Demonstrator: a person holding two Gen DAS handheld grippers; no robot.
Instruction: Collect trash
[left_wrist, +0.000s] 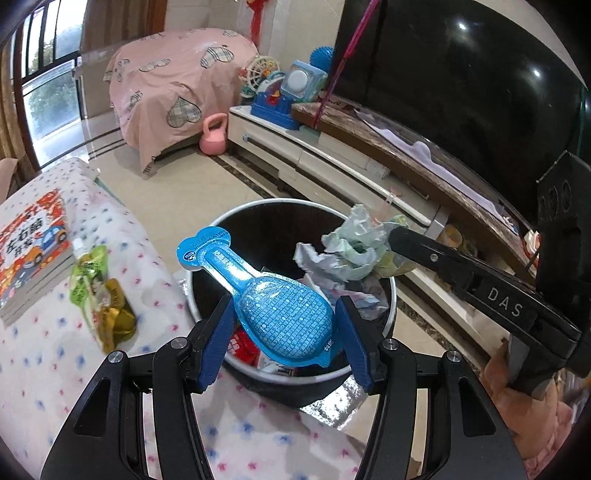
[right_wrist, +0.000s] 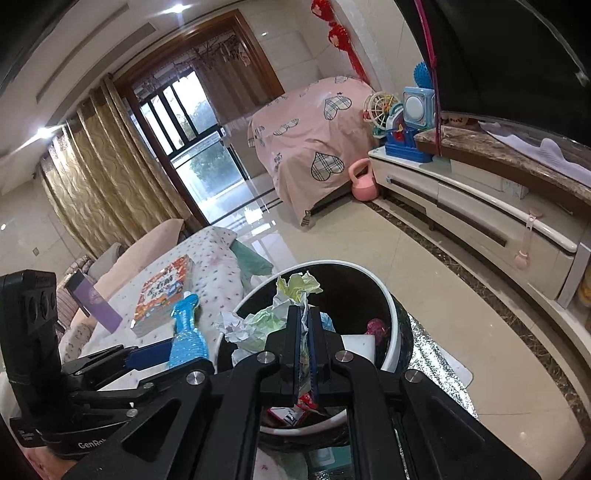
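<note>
Blue blister pack (left_wrist: 258, 291) clamped between the left gripper (left_wrist: 284, 328) pads, held over the black bin (left_wrist: 207, 291); right gripper (right_wrist: 303, 350) jaws pinched on crumpled paper (right_wrist: 258, 325) above the same bin

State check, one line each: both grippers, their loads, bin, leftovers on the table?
left gripper: shut on blue blister pack, held over the bin
right gripper: shut on crumpled paper wad, over the bin
trash bin: open, partly filled
green snack pouch: lying on the table, not collected
book: lying flat, closed
</note>
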